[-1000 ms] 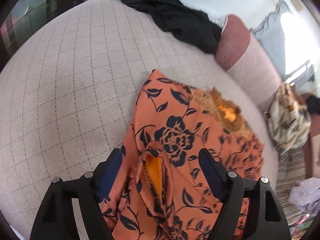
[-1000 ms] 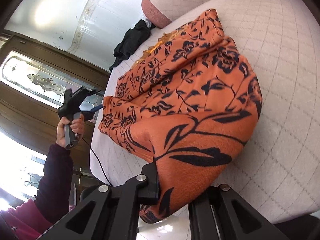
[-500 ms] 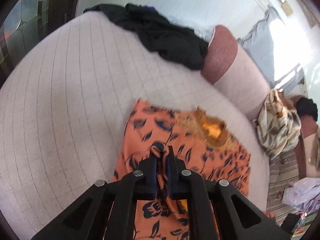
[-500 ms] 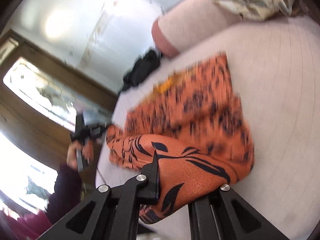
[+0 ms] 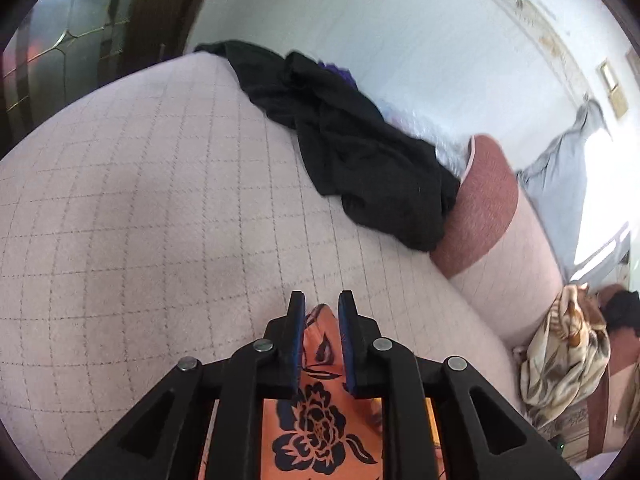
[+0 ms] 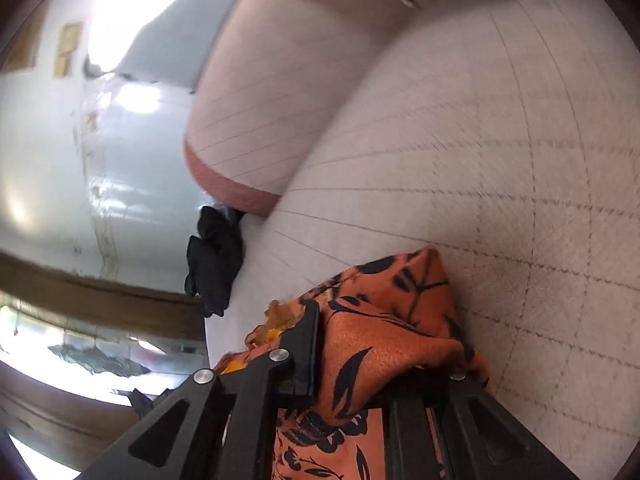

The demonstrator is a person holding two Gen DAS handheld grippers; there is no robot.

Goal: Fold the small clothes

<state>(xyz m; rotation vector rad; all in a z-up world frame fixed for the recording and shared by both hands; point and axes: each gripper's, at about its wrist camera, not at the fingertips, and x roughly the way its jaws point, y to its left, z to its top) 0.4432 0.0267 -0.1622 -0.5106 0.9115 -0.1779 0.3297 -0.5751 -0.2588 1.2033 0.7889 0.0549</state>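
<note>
Nearest to me, the left hand-held gripper (image 5: 320, 308) has its blue pads nearly together with a fold of the orange floral garment (image 5: 316, 404) pinched between them; its jaws have just been easing apart a touch, yet the cloth sits in the gap. The right hand-held gripper (image 6: 384, 340) is likewise almost closed, a bunched corner of the same garment (image 6: 372, 356) draped over and between its fingers. The cloth looks thin, light and limp, somewhat slick to judge by its sheen, so I reckon it will sag and slide unless taken by hems or corners, away from the frilly gold trim (image 6: 276, 316). It hangs just above the near edge of the quilted pink bed (image 5: 140, 208). Farther along lies a black garment (image 5: 360, 152) against a pink bolster (image 5: 484, 204), and a patterned cloth (image 5: 560, 352) past the bed's right edge. Beyond are a pale wall and a leaded glass door (image 5: 68, 40).
</note>
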